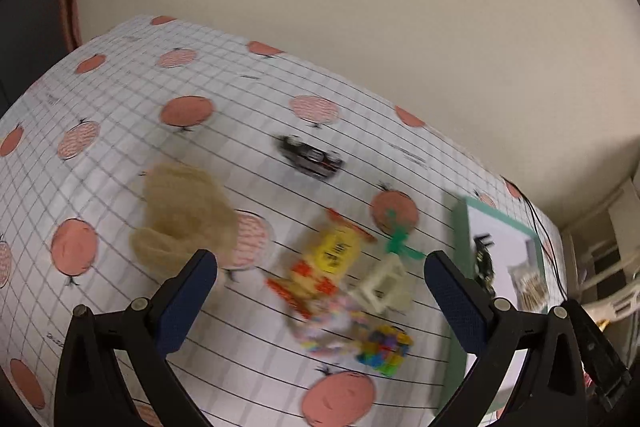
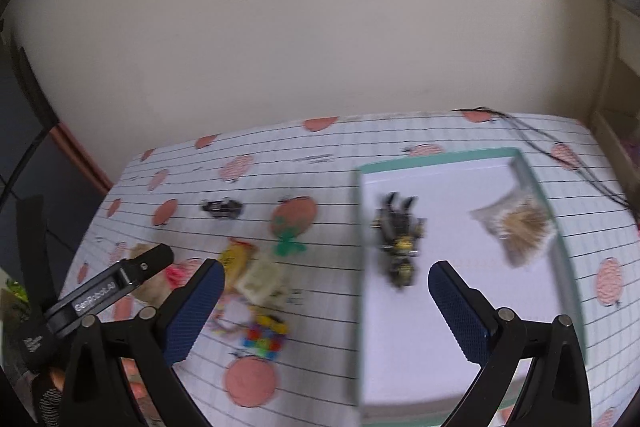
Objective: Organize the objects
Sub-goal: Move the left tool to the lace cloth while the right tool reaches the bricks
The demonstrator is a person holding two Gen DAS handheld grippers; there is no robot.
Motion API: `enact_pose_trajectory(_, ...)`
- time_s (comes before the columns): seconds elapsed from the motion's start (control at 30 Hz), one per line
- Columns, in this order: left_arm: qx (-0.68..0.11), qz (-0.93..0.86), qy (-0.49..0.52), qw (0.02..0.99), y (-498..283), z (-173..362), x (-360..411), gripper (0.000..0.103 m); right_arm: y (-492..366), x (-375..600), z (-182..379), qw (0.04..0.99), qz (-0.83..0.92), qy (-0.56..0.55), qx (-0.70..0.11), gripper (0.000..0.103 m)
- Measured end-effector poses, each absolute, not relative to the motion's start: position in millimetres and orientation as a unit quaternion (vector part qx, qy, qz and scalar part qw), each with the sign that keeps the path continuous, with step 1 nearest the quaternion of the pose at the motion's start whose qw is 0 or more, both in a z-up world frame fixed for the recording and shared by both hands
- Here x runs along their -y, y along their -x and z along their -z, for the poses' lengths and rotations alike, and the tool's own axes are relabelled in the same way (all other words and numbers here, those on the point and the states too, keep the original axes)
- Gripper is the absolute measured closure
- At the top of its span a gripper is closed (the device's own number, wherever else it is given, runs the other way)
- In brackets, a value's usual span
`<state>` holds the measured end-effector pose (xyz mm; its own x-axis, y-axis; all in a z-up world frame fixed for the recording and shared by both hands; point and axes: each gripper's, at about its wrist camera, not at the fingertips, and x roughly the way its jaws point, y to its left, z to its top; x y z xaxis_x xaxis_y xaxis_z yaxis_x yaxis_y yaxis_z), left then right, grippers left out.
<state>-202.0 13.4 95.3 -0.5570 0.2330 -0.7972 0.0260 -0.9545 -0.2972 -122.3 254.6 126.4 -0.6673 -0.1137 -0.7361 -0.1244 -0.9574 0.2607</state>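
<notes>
- Sitting inside the green-rimmed tray [image 2: 536, 183], at your right on the bench [image 2: 328, 163], are a black-and-yellow toy robot [image 2: 398, 235] and a clear bag of tan sticks [image 2: 520, 231].
- Left of the tray, a loose pile lies on the bench: a yellow toy [image 1: 332, 255], a cream block [image 1: 384, 279], a multicoloured cube [image 1: 384, 349], and a green figure [image 1: 398, 241].
- A black toy car [image 1: 310, 157] sits apart, farther back; a tan plush [image 1: 184, 215] lies to the left.
- Your left hand-held gripper [image 1: 320, 301] hovers wide and empty above the pile.
- Your right hand-held gripper [image 2: 326, 311] is spread wide, holding nothing, above the tray's near-left edge.
</notes>
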Motion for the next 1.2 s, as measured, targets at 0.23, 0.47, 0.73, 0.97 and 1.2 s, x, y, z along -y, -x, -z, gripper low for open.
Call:
enact_pose_trajectory(0.23, 0.134, -0.873, 0.468, 0.033, 213, -96, 26, 0.000, 141, -209, -128, -0.036, -0.897, 0.420, -0.133, 0.000)
enact_pose_trajectory(0.47, 0.142, -0.865, 0.482, 0.018, 225, -91, 51, 0.000, 153, -184, -115, -0.051, -0.883, 0.450, -0.120, 0.005)
enact_pose_trajectory(0.73, 0.153, -0.841, 0.518, 0.002, 236, -67, 56, 0.000, 161, -186, -84, -0.044, -0.854, 0.505, -0.119, 0.018)
enact_pose_trajectory(0.97, 0.154, -0.831, 0.534, -0.009, 236, -53, 50, 0.001, 163, -189, -59, -0.043, -0.825, 0.548, -0.130, 0.028)
enact_pose_trajectory(1.2, 0.158, -0.823, 0.545, -0.019, 236, -41, 51, 0.006, 161, -186, -41, -0.051, -0.804, 0.578, -0.131, 0.037)
